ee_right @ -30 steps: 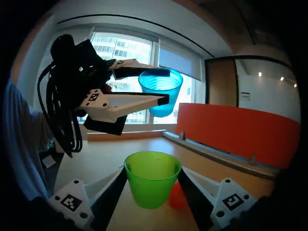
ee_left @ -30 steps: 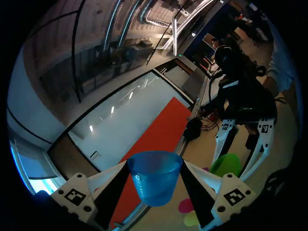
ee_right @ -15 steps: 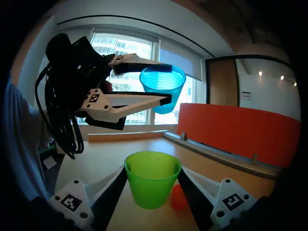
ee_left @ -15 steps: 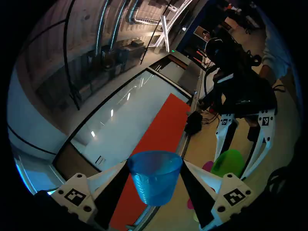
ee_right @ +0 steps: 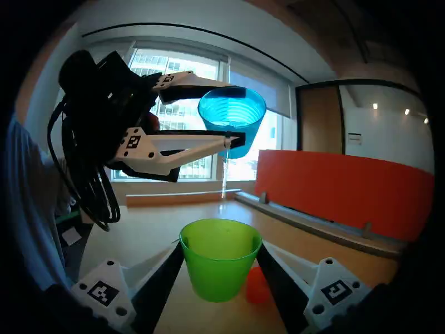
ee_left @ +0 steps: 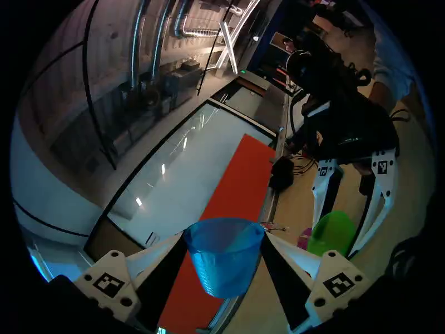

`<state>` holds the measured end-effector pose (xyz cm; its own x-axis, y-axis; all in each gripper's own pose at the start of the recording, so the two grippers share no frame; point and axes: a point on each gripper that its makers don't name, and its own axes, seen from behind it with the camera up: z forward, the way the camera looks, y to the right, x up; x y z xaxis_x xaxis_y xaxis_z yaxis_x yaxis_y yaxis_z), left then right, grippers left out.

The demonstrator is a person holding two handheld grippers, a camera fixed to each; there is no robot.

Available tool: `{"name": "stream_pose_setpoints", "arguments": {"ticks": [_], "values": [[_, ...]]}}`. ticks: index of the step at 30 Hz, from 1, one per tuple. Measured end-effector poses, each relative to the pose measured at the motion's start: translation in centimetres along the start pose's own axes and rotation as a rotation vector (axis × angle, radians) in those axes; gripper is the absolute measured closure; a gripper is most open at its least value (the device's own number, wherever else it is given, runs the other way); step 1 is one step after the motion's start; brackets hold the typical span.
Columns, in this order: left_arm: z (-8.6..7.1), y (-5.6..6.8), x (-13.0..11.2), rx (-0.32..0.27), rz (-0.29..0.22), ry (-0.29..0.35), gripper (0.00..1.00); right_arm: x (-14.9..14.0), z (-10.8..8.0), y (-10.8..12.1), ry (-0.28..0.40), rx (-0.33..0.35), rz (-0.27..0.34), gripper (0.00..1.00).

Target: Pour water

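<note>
Left gripper is clamped on the blue cup. The right gripper view catches that cup tipped up high, a thin water stream dropping toward the green cup. The right gripper pinches that one; can't tell what's inside.

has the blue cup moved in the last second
Yes. In the right gripper view the blue cup sits slightly higher against the window frame and has tipped further over; a thin stream of water now falls from its rim.
</note>
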<state>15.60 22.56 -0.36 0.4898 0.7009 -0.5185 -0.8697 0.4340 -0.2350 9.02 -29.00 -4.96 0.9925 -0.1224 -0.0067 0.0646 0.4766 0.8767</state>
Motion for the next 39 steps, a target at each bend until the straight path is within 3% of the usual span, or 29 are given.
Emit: {"name": "stream_pose_setpoints", "arguments": {"ticks": [18, 39], "values": [[0.57, -0.01, 0.31, 0.011, 0.074, -0.003, 0.12, -0.02, -0.3, 0.24, 0.004, -0.006, -0.005, 0.1], [0.16, -0.48, 0.75, 0.024, 0.164, -0.006, 0.12, 0.25, -0.23, 0.32, 0.002, -0.007, -0.012, 0.1]]}}
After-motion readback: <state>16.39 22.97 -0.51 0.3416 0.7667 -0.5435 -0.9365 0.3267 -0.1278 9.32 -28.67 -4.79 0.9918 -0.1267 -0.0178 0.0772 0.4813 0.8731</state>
